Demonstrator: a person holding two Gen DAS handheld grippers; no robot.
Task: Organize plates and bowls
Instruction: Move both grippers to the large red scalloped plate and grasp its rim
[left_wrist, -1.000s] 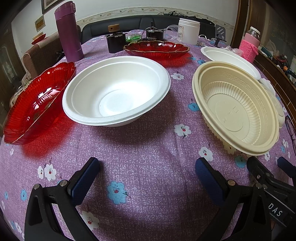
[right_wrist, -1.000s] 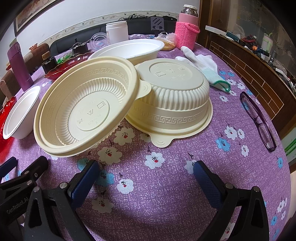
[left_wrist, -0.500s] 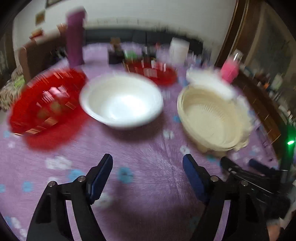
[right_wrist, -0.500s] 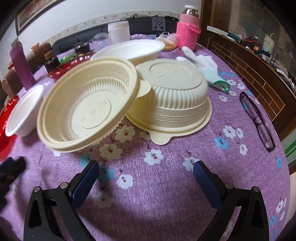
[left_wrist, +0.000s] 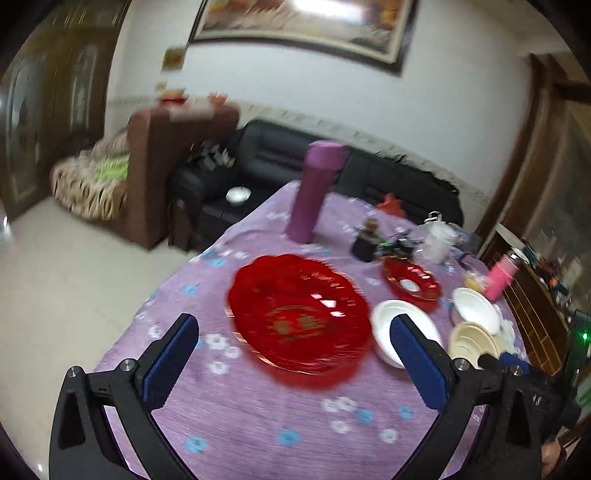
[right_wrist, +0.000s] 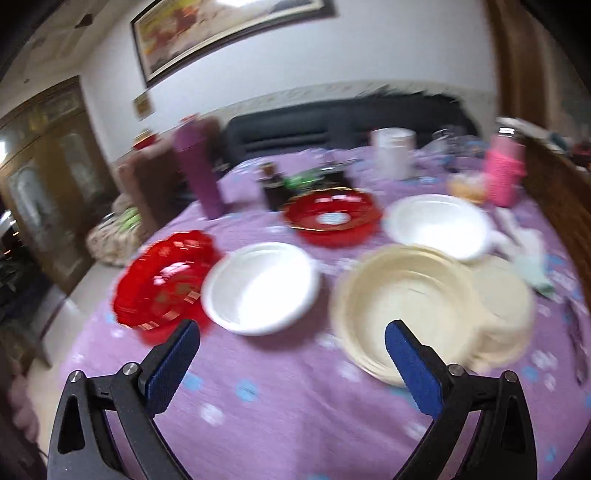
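purple floral tablecloth (left_wrist: 258, 424), blurred gold writing on red plate (left_wrist: 299, 314), both hand-held grippers (left_wrist: 291, 365) (right_wrist: 291, 365) wide apart, empty

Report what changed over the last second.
Both grippers pulled up and back from the table, so far more of it shows. The left gripper, its jaws just reopened, now faces the large red dish. The right gripper is open, empty. Dishes stayed put; nothing was grasped.

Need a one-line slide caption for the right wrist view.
Open right hand-held gripper above floral tablecloth, facing red, white and cream dishes.
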